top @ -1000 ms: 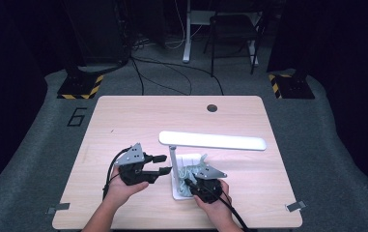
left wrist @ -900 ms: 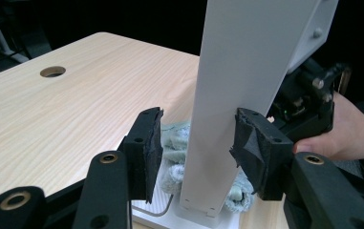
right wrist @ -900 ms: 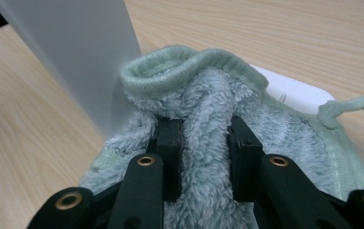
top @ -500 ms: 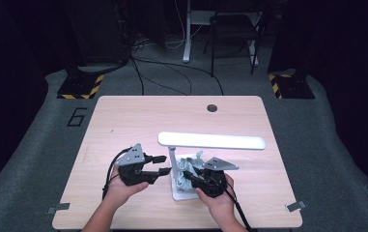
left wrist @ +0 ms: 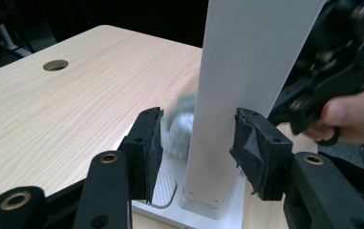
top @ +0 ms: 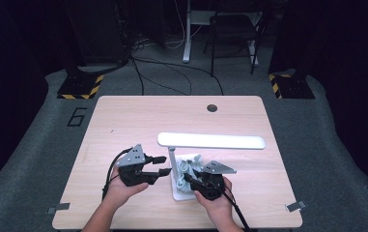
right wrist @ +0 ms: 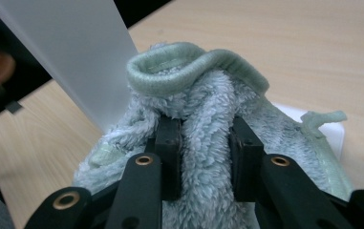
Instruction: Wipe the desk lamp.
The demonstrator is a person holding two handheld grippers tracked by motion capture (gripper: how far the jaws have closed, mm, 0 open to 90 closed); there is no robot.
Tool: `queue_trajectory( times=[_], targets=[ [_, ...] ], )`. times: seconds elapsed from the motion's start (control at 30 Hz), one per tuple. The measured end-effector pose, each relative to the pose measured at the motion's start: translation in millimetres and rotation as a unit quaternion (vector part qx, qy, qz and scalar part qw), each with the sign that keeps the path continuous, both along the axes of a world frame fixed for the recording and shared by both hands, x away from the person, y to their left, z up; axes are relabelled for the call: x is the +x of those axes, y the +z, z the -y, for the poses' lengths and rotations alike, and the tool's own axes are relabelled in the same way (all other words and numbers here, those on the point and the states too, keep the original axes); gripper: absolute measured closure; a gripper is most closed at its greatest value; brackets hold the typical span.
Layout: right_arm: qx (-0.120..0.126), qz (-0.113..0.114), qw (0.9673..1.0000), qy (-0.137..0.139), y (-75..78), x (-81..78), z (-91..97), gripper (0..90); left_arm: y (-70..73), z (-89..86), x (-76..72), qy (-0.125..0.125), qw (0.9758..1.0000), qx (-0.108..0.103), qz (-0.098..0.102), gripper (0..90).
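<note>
- The work in hand looks like wiping a white desk lamp (top: 210, 141) with a pale green cloth (right wrist: 203, 95); the lamp stands on the tabletop (top: 123, 121), near its front edge, between the two hands.
- The left claw (left wrist: 201, 143) straddles the lamp's upright post (left wrist: 237, 95). Its pads stand on either side of the post; the right-hand pad seems to touch, the other shows a narrow gap, so I cannot tell whether it truly grips.
- The right claw (right wrist: 203, 152) is pressed together on a thick fold of the cloth, which lies bunched on the lamp's base (top: 181, 193), just beside the foot of the post.
- The post's long axis runs straight up. The lamp's long flat head (top: 211, 141) lies level, running across the tabletop from the post toward the right side.
- Risk: the head overhangs far to one side, so the lamp is probably top-heavy. A hard rub or tug with the cloth could tip or slide it if the left claw is not really steadying the post.
- Risk: the cloth is held only by a fold; it could slip out of the pinch or snag on the post as it is dragged.
- Risk: the two claws work close together and could knock each other.
</note>
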State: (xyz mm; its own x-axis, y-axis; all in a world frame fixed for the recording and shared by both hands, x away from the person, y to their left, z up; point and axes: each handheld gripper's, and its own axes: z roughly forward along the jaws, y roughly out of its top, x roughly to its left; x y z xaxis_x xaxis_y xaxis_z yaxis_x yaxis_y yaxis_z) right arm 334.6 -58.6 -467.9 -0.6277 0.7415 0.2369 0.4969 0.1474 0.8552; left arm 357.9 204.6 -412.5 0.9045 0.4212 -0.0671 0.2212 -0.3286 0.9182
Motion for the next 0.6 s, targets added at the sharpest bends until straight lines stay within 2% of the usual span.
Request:
queue_trajectory(
  times=[0.13,0.2,0.23,0.37,0.6],
  targets=[
    [-0.006,-0.018,0.9998,-0.007,-16.5,1.2,0.1,70.2,0.0,0.0,0.4,0.0,1.0,0.001,0.003,52.1],
    [0.001,-0.024,0.9997,-0.009,-15.4,0.8,0.6,70.3,0.0,0.1,0.1,0.0,1.0,0.0,0.001,52.1],
    [0.003,-0.026,0.9996,-0.011,-13.1,0.4,0.9,70.4,-0.1,0.1,0.1,0.0,1.0,-0.001,0.0,52.1],
    [0.024,-0.006,0.9997,-0.003,0.5,-1.1,3.1,70.4,0.1,-0.2,0.2,-0.001,1.0,0.0,0.0,52.1],
    [0.088,0.019,0.9959,-0.009,30.4,-6.6,6.0,69.4,0.0,-0.2,-0.2,0.001,1.0,0.0,-0.001,52.1]
  ],
)
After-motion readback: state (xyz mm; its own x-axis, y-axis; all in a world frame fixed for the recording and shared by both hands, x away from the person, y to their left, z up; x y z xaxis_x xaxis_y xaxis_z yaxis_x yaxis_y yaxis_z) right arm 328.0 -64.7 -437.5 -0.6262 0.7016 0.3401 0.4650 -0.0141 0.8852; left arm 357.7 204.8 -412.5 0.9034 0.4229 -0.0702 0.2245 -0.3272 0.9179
